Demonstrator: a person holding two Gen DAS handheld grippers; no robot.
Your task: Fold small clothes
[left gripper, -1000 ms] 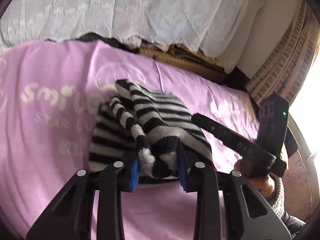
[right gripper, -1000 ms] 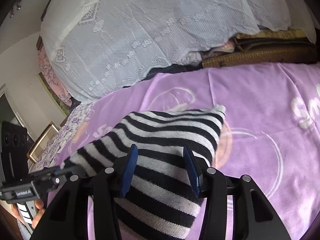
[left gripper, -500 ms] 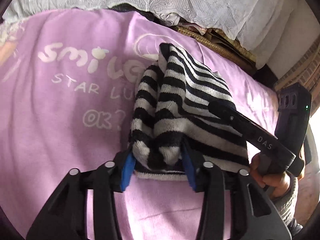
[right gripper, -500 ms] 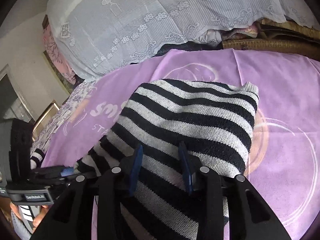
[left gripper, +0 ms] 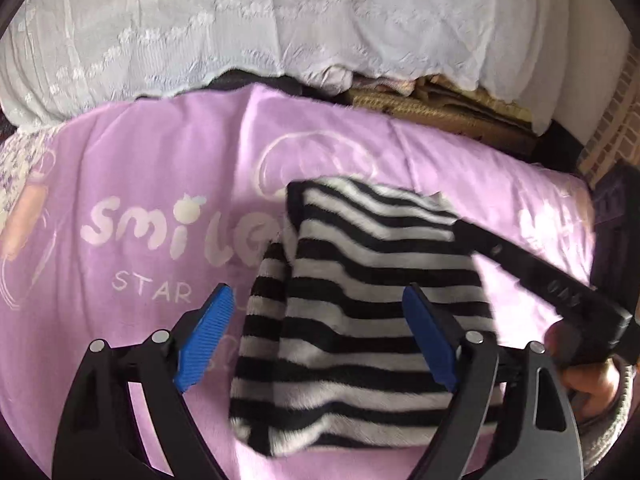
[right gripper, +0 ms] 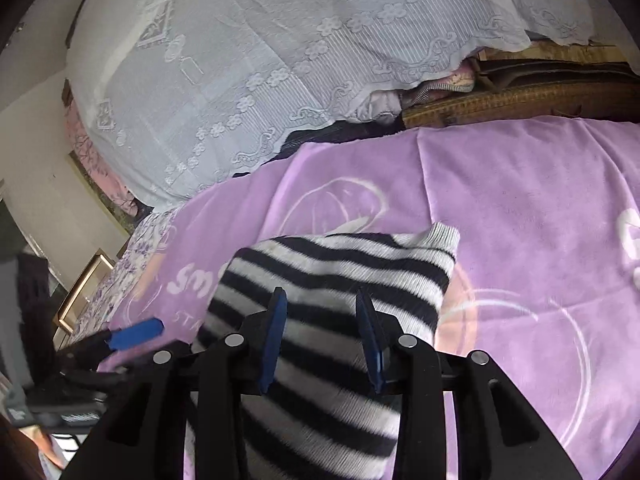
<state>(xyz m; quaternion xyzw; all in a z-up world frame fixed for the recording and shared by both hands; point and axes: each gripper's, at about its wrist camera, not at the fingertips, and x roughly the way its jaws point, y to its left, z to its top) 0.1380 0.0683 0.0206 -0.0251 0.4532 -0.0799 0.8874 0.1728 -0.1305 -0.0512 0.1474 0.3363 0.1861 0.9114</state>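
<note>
A black-and-white striped knit garment (left gripper: 352, 248) lies folded on the purple blanket (left gripper: 140, 160). My left gripper (left gripper: 318, 292) is opening. Its blue pads stand wide on either side of the garment's near end and do not press on it. Over the garment's right edge reaches my right gripper (left gripper: 520, 264), held by a person's hand (left gripper: 580, 368). In the right wrist view the right gripper (right gripper: 321, 294) is shut on the striped garment (right gripper: 360, 264), with cloth bunched between its pads. The left gripper's blue pad (right gripper: 136, 332) shows at lower left.
The purple blanket (right gripper: 520, 200) bears white "smile" lettering and circle drawings. Behind it rises a pile under a white lace cover (left gripper: 280, 20), with brown woven mats (left gripper: 440, 112) at its foot. A brick-patterned wall (left gripper: 616, 128) stands at the right.
My left gripper has let go of the striped cloth, its jaws spreading wide, and the garment now lies flat. The right gripper has narrowed onto the cloth. Both have moved forward and down.
</note>
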